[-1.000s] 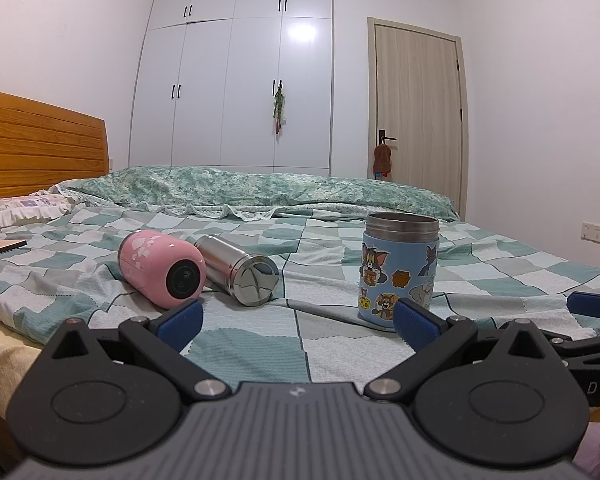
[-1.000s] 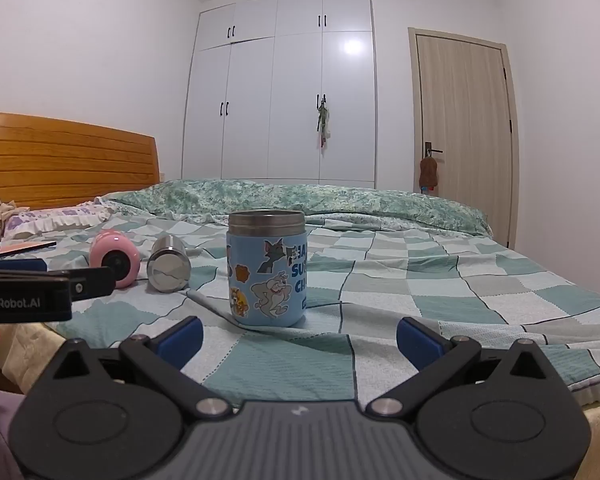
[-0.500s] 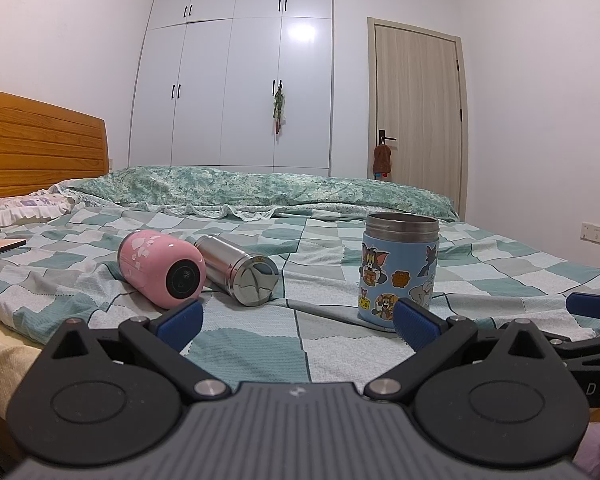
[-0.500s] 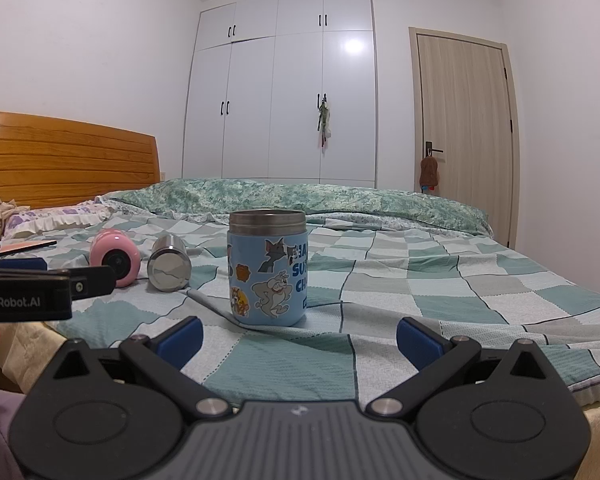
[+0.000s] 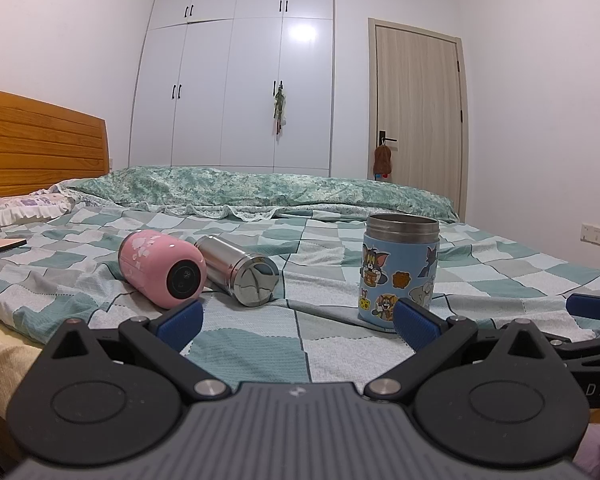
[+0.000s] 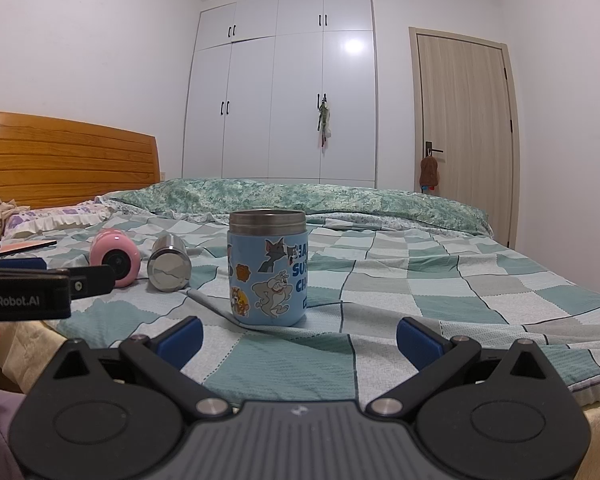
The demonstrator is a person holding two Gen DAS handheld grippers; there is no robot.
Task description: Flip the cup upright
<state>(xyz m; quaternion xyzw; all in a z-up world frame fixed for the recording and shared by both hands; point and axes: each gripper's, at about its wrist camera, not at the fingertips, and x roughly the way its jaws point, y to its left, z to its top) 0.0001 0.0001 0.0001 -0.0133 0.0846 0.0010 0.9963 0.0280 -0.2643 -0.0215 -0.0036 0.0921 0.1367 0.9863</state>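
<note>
Bed [image 5: 260,332] ahead of both tongs, left tongs [image 5: 298,320] and right tongs [image 6: 299,336] spread wide and empty, blue cup [image 6: 267,272] upright ahead of right tongs, pink cup [image 5: 162,268] and steel cup [image 5: 238,270] lying ahead-left, mouths hidden, right tongs cut off in left view.

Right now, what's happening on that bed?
A person holds two grippers low at the bed's near edge. Left gripper and right gripper are both open, touching nothing. The blue cartoon cup stands upright; the pink cup and steel cup lie on their sides, side by side.
</note>
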